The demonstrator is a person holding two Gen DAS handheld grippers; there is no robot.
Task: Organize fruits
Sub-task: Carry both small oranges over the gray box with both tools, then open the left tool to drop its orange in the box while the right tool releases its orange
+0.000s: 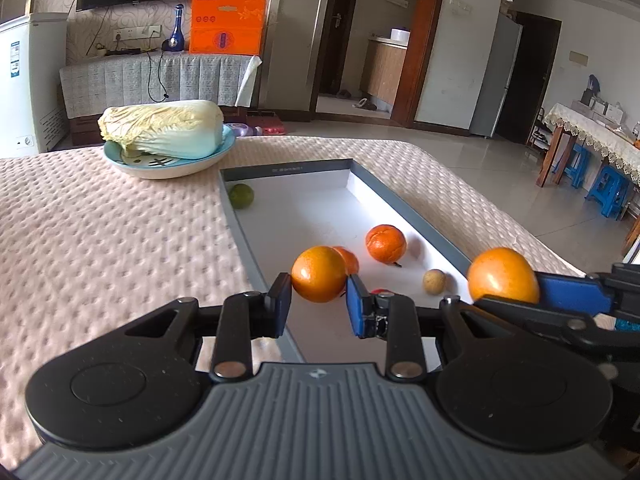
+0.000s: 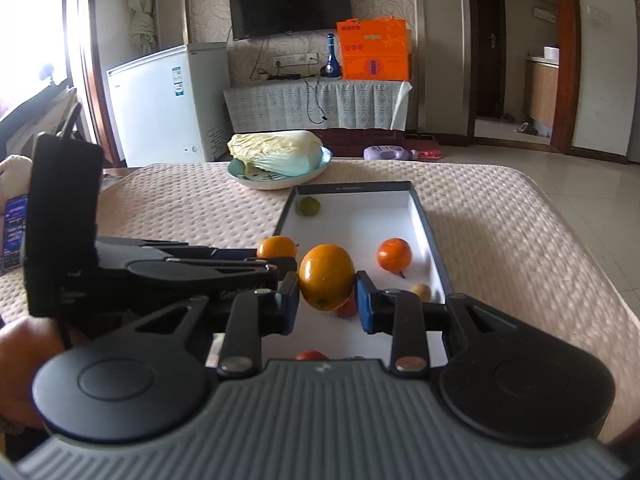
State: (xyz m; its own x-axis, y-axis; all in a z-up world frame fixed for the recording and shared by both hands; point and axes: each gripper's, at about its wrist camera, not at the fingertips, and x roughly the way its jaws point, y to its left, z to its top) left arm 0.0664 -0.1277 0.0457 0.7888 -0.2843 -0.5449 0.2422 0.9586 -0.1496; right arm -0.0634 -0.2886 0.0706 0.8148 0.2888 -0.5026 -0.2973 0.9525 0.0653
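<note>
A shallow grey box with a white floor (image 1: pixel 288 216) (image 2: pixel 434 236) lies on the table. My left gripper (image 1: pixel 319 305) is shut on an orange (image 1: pixel 319 274) above the box's near end. My right gripper (image 2: pixel 327 300) is shut on another orange (image 2: pixel 326 276), which also shows in the left wrist view (image 1: pixel 502 276). In the box lie a green lime (image 1: pixel 241 196) (image 2: pixel 308 205), a wrinkled tangerine (image 1: pixel 385 243) (image 2: pixel 394 255), a second tangerine (image 1: pixel 348 260) partly hidden, a small tan fruit (image 1: pixel 434 281) (image 2: pixel 421 291) and red fruit (image 2: pixel 311 356) under the grippers.
A cabbage (image 1: pixel 164 128) (image 2: pixel 280 152) rests in a blue-rimmed bowl (image 1: pixel 168 166) (image 2: pixel 276 180) at the table's far side, left of the box. A pink quilted cloth (image 1: pixel 100 240) covers the table. Its right edge drops to a tiled floor (image 1: pixel 500 168).
</note>
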